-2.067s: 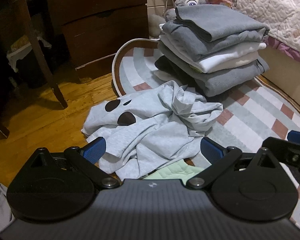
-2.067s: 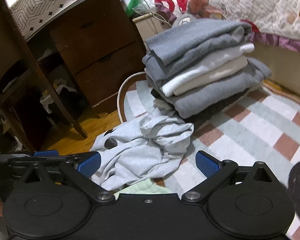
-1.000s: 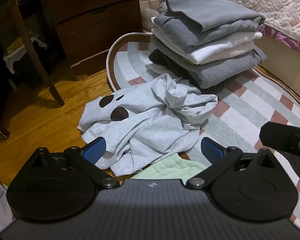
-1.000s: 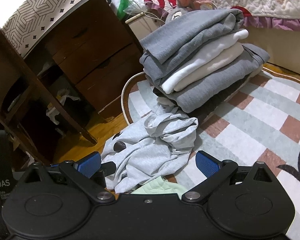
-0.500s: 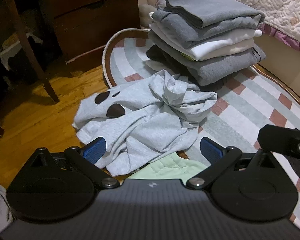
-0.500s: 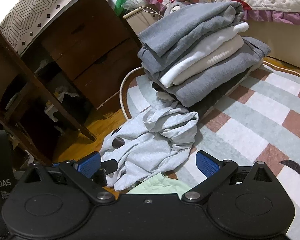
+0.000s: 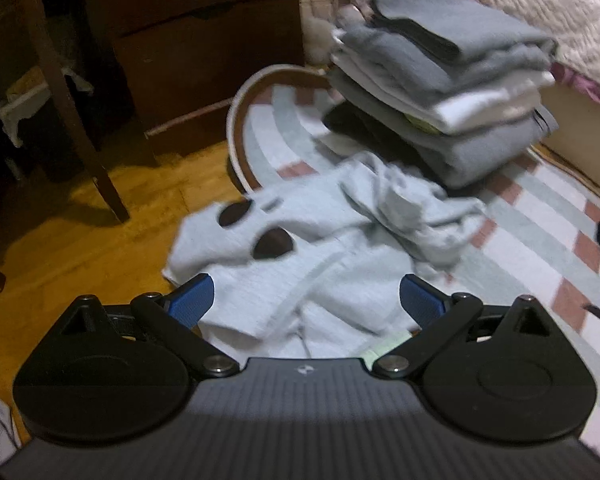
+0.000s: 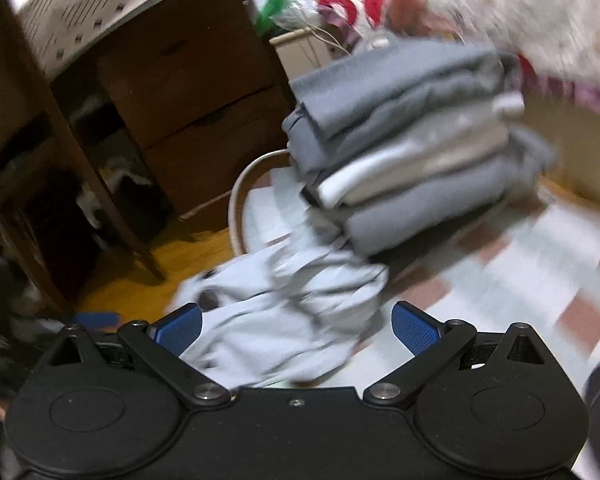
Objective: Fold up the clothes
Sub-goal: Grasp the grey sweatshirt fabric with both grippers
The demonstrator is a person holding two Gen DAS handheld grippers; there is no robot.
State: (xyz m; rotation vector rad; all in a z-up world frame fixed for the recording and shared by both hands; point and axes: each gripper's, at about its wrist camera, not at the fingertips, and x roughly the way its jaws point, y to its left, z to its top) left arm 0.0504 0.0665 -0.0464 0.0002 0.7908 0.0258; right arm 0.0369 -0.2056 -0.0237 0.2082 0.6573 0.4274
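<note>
A crumpled light grey garment (image 7: 320,256) with dark oval patches lies half on the rug, half on the wood floor; it also shows in the right wrist view (image 8: 284,312). Behind it stands a stack of folded clothes (image 7: 444,76) (image 8: 412,160), grey and white. My left gripper (image 7: 306,300) is open just short of the garment's near edge, nothing between its blue pads. My right gripper (image 8: 298,330) is open too, hovering over the same garment. A pale green cloth edge (image 7: 384,350) peeks out under the garment. Both views are motion-blurred.
A striped rug (image 7: 540,232) with a pale rim covers the floor on the right. A dark wooden dresser (image 7: 204,52) and a chair leg (image 7: 72,104) stand at the left and back. A quilted bed (image 7: 560,4) rises at the right. The left gripper's blue tip (image 8: 96,317) shows in the right wrist view.
Both grippers have moved forward and lower toward the crumpled garment, which now fills more of each view; the green cloth is mostly hidden. Both stay open.
</note>
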